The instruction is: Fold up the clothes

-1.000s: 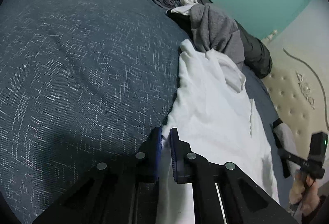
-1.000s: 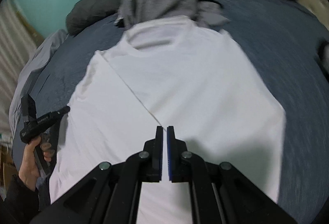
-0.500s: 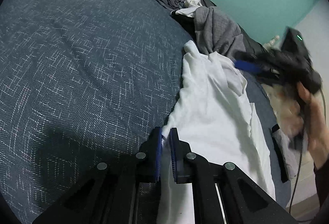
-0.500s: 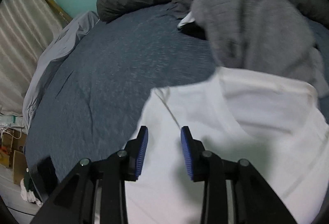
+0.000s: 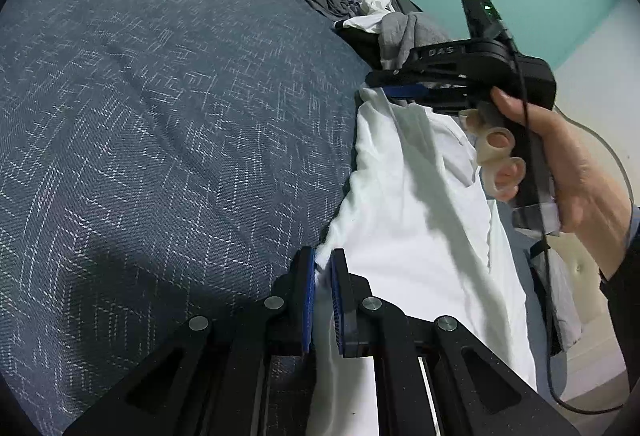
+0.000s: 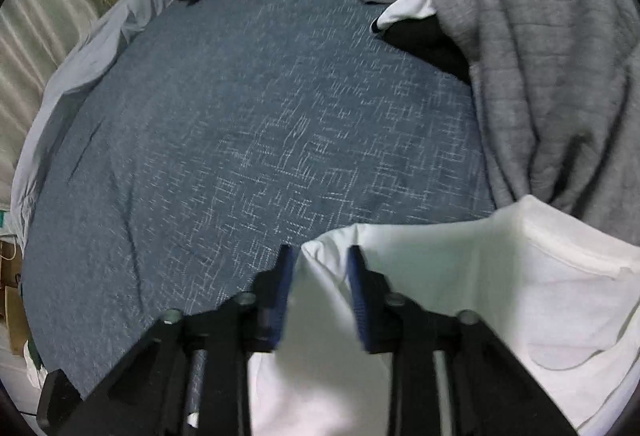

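- Close in, through the left wrist camera: left gripper [image 5: 323,268] clamped on the white shirt's [image 5: 416,212] edge, shirt spread over the blue bedspread [image 5: 168,124]; right gripper [image 5: 394,90] at its far corner, held by a hand [image 5: 560,164].
- Then, through the right wrist camera: right gripper [image 6: 320,268] spread wide, straddling a white shirt [image 6: 500,276] corner; grey garment [image 6: 540,56] heaped beside.

Bedspread [image 6: 248,124] bare; clothes pile [image 6: 552,68] (right) blocks
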The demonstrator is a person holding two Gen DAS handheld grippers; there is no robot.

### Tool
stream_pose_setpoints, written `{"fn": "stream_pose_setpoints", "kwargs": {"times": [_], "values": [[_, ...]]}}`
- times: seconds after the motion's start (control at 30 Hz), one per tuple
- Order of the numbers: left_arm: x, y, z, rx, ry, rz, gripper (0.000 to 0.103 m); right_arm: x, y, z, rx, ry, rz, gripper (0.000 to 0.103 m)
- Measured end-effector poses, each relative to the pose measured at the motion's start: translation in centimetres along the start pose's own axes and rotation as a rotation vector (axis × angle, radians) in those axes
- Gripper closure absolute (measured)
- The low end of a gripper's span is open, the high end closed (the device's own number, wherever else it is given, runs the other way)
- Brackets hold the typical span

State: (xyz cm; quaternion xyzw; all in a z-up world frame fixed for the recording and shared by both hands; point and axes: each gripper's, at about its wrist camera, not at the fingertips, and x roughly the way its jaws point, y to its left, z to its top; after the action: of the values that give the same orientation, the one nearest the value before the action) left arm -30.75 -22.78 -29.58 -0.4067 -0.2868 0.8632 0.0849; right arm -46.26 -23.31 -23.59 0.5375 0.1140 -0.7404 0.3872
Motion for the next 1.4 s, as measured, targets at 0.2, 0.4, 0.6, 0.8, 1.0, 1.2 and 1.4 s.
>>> {"fn": "stream_pose_setpoints", "kwargs": {"times": [0.2,0.4,0.6,0.8,1.0,1.2,1.4], "values": [[-0.1,0.1,-0.1,-0.005,-0.006,0.005,0.095,-0.4,0.2,0.4,-0.03,-0.044,-0.016,0.099],[-0.3,0.5,0.0,-0.041,-0.025,0.006,0.095,-0.5,-1.4,0.8,0.008,-0.091,-0.065,0.1],[-0.2,0.7,0.1,-0.057,-0.021,-0.001,0.095,0.2,-1.5,0.6,0.0,-0.112,-0.037,0.099],[-0.2,0.8,0.3,-0.06,-0.015,-0.003,0.094,0.9,-1.7,1.0,0.0,-0.105,-0.042,0.097],[-0.2,0.8,0.5,-0.051,-0.01,0.007,0.093,-2.8,-2.2,0.7,0.0,-0.196,-0.042,0.094],[-0.4,0.8,0.4,-0.053,-0.009,0.013,0.093,-5.5,-2.3,-2.4,-0.044,-0.212,0.02,0.094],[-0.3,0.8,0.2,-0.052,-0.007,0.02,0.093,-5.3,-3.0,-6.4,-0.029,-0.158,0.045,0.094]]}}
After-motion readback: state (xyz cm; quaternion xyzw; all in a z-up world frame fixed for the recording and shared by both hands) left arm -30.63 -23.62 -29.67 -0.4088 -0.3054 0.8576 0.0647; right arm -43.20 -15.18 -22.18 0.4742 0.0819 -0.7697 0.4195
